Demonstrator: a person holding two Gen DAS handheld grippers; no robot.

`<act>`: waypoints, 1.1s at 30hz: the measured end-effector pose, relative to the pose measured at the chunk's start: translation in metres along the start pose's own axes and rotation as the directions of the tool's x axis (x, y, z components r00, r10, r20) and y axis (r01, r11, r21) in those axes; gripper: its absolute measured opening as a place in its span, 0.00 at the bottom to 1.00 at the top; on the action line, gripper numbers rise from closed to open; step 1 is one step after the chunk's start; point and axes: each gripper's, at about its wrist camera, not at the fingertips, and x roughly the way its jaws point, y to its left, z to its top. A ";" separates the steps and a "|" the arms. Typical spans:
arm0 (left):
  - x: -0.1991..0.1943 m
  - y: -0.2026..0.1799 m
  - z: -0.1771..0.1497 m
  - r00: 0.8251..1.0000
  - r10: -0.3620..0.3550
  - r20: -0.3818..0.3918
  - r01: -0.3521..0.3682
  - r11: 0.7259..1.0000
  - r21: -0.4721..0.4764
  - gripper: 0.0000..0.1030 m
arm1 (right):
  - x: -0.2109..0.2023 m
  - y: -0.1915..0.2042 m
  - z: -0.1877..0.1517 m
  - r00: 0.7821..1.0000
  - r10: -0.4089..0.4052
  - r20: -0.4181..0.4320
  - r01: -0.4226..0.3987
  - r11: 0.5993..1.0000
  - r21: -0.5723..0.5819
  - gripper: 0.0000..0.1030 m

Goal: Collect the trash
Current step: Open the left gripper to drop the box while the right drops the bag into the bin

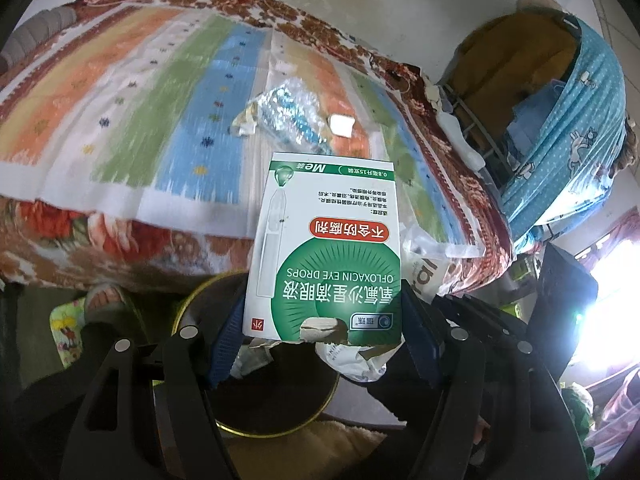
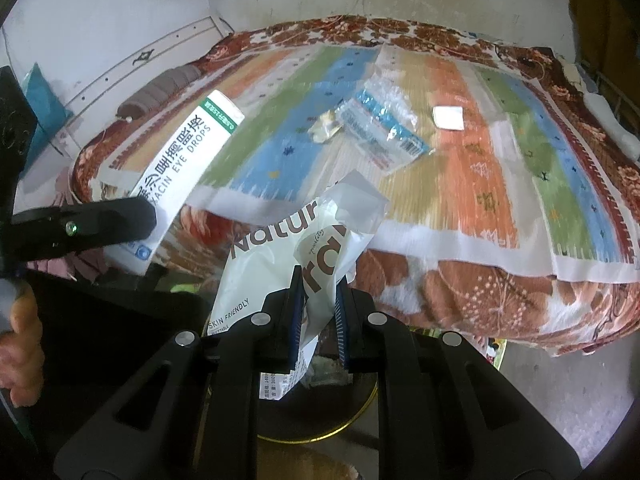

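Observation:
My left gripper (image 1: 320, 332) is shut on a white and green eye drops box (image 1: 328, 248), its blue pads pressing both side edges. The box hangs above a dark round bin with a gold rim (image 1: 224, 426). In the right wrist view the same box (image 2: 188, 148) sticks up at the left. My right gripper (image 2: 318, 312) is shut on a crumpled white wipes packet (image 2: 280, 264) over the bin's rim (image 2: 320, 436). On the bed lie a clear wrapper with blue print (image 2: 384, 128), a small crumpled wrapper (image 2: 326, 128) and a white square (image 2: 449, 117).
The bed carries a striped mat (image 2: 460, 184) over a floral blanket (image 2: 480, 292). A stand draped in blue cloth (image 1: 568, 132) is at the bed's right end. A foot in a slipper (image 1: 104, 300) is beside the bin. A hand (image 2: 24, 352) shows at the left edge.

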 end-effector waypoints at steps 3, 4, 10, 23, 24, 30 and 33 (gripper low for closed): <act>0.004 -0.001 -0.013 1.000 0.008 -0.018 -0.008 1.000 0.002 0.68 | 0.004 0.004 -0.010 1.000 -0.007 -0.028 0.007 1.000 -0.006 0.13; 0.006 0.000 -0.017 1.000 0.012 -0.025 -0.012 1.000 0.001 0.68 | 0.006 0.005 -0.014 0.999 -0.008 -0.041 0.008 1.000 -0.008 0.13; 0.018 0.002 -0.040 0.997 0.032 -0.070 -0.032 0.999 -0.002 0.68 | 0.019 0.005 -0.033 0.993 -0.029 -0.114 0.030 1.000 0.005 0.13; 0.052 0.028 -0.058 0.972 0.062 -0.229 -0.100 0.983 -0.154 0.68 | 0.070 0.001 -0.054 0.954 -0.042 -0.297 0.054 0.998 0.031 0.13; 0.056 0.032 -0.060 0.967 0.057 -0.249 -0.103 0.979 -0.176 0.68 | 0.075 0.000 -0.055 0.950 -0.041 -0.308 0.055 0.998 0.038 0.13; 0.069 0.042 -0.064 0.954 0.076 -0.290 -0.143 0.965 -0.220 0.68 | 0.094 -0.008 -0.058 0.932 -0.030 -0.362 0.065 0.994 0.084 0.15; 0.077 0.050 -0.062 0.949 0.076 -0.305 -0.161 0.951 -0.265 0.68 | 0.103 -0.011 -0.059 0.924 -0.033 -0.381 0.077 0.992 0.101 0.15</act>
